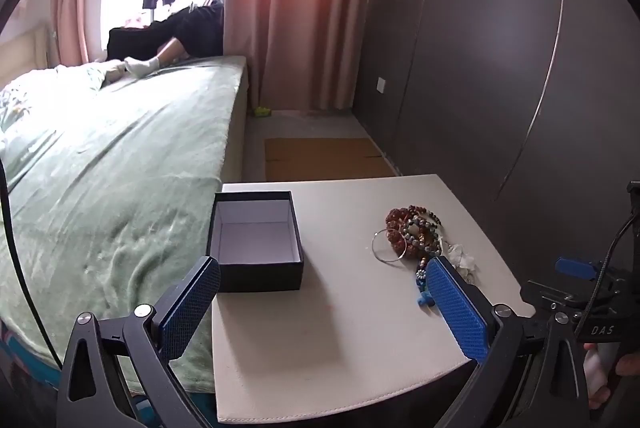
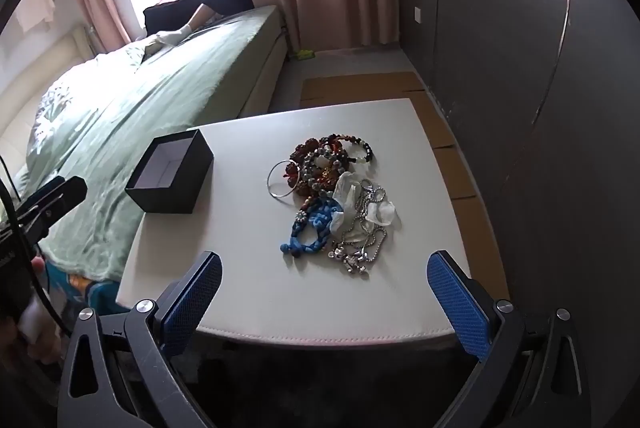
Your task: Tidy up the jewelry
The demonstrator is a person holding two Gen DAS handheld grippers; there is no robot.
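An open black box (image 1: 256,240) with a white, empty inside stands at the left of a small white table (image 1: 340,328); it also shows in the right wrist view (image 2: 170,171). A tangled pile of jewelry (image 2: 334,195) lies at the table's right: beaded bracelets (image 2: 332,151), a silver bangle (image 2: 284,177), a blue braided piece (image 2: 312,228) and silver chains (image 2: 360,244). The pile also shows in the left wrist view (image 1: 416,232). My left gripper (image 1: 320,292) is open and empty above the table's front. My right gripper (image 2: 326,288) is open and empty, just in front of the pile.
A bed with a green blanket (image 1: 100,167) borders the table's left side. A dark grey wardrobe (image 1: 500,67) stands to the right. Cardboard (image 1: 324,157) lies on the floor beyond the table. Pink curtains (image 1: 296,7) hang at the back.
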